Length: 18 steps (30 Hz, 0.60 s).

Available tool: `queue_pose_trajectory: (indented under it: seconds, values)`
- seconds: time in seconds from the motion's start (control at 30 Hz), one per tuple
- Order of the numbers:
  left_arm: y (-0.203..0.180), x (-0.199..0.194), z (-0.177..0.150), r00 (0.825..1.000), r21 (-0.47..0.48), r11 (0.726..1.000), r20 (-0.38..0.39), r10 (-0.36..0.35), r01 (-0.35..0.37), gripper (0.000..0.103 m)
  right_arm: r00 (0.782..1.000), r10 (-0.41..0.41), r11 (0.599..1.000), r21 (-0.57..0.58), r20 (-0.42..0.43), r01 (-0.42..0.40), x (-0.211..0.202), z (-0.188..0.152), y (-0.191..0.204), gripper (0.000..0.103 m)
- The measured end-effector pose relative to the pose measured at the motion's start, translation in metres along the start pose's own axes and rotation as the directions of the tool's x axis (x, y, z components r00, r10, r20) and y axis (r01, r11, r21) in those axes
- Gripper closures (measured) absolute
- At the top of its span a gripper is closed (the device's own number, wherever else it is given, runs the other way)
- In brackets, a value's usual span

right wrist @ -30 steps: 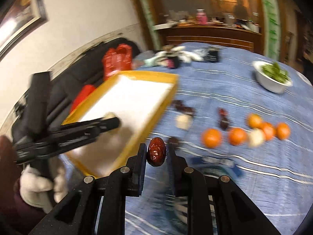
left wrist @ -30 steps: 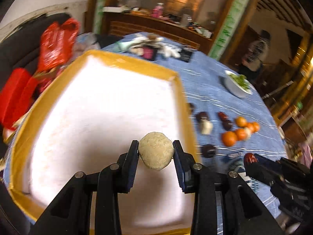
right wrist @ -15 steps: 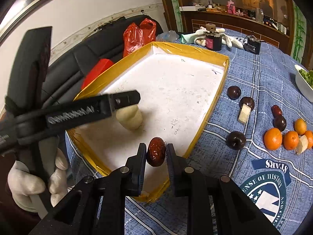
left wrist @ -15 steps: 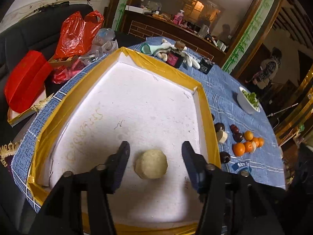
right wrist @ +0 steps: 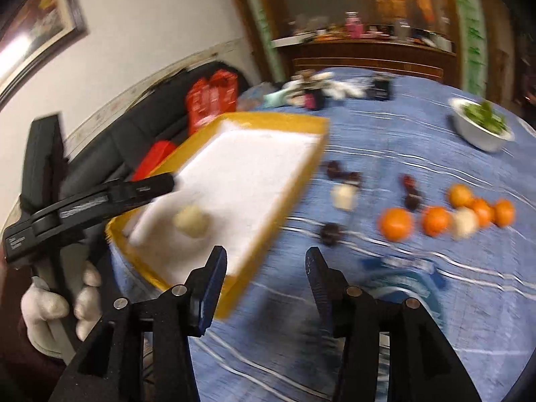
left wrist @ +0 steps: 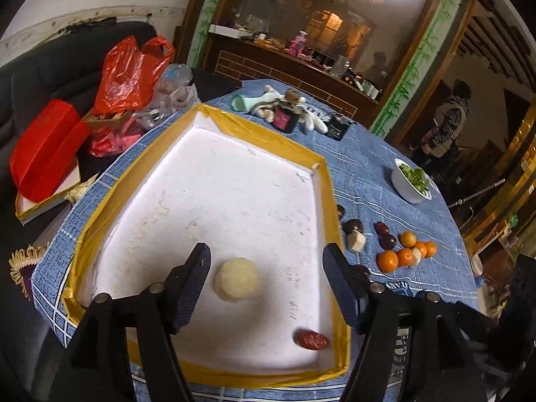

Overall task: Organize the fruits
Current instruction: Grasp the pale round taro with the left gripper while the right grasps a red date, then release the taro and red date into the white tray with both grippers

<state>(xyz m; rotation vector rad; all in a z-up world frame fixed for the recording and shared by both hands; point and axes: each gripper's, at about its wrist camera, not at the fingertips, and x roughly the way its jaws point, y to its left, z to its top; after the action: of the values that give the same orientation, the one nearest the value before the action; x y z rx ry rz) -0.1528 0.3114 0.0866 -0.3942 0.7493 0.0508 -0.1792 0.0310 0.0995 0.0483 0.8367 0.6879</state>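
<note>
The right wrist view is blurry. A pale round fruit (left wrist: 236,279) and a red date (left wrist: 311,339) lie in the tray (left wrist: 234,127). Both the left gripper (left wrist: 266,264) and the right gripper (right wrist: 266,264) have their fingers wide apart, holding nothing. Oranges (left wrist: 387,261) sit on the tabletop (left wrist: 368,167).

Tray (left wrist: 330,197) on the table's (left wrist: 368,164) left half. Inside, round fruit (left wrist: 236,278) near the front, date (left wrist: 311,339) in the front right corner. Right of the tray, scattered oranges (left wrist: 387,261). Bowl (left wrist: 407,187) farther back.
</note>
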Motion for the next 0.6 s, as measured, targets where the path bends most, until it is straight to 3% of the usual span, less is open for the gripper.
queue_pose_trajectory:
  seconds: [0.2,0.47,0.6]
  values:
    - [-0.044,0.008,-0.008,0.998,0.120,0.992,-0.036,-0.041,0.045,0.033,0.993,-0.122,0.980,0.161,0.000,0.121,-0.026,-0.015,-0.079,0.047]
    - [-0.115,0.046,-0.031,0.982,0.296,0.944,-0.164,-0.096,0.142,0.033,0.989,-0.150,0.967,0.209,-0.003,0.147,-0.020,-0.007,-0.122,0.047]
    - [-0.139,0.067,-0.034,0.976,0.338,0.928,-0.200,-0.088,0.153,0.033,0.994,-0.105,0.965,0.241,0.008,0.100,-0.005,0.007,-0.132,0.047]
